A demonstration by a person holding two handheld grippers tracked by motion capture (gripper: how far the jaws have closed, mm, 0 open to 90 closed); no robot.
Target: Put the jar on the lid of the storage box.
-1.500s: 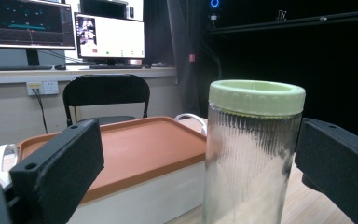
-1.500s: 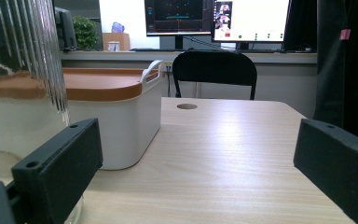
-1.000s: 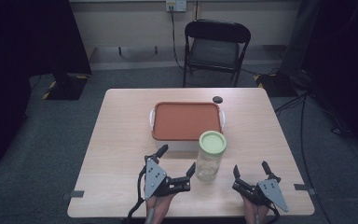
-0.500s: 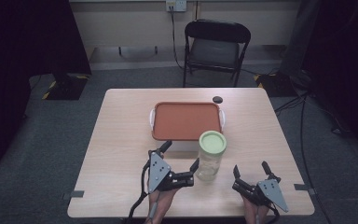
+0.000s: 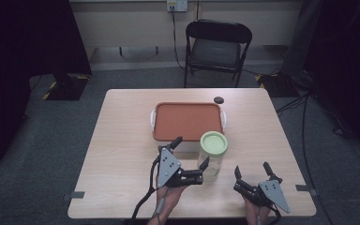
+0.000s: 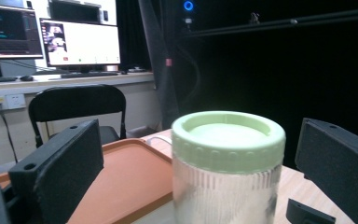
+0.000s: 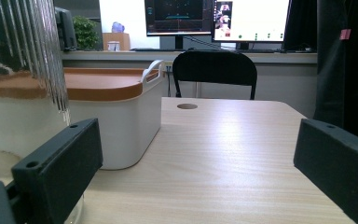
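A clear ribbed jar with a pale green screw lid stands upright on the table, just in front of the right end of a white box with an orange lid. My left gripper is open at the jar's left side, one jaw tip near the jar wall. In the left gripper view the jar stands between the spread jaws of that gripper, not touching either. My right gripper rests open near the front edge, right of the jar, with nothing between its jaws.
The wooden table has a small dark disc behind the box. A black folding chair stands beyond the far edge. In the right gripper view the jar and box sit at the left.
My left gripper has moved forward and to the right, closing in on the jar's side. The right gripper and the jar have stayed put.
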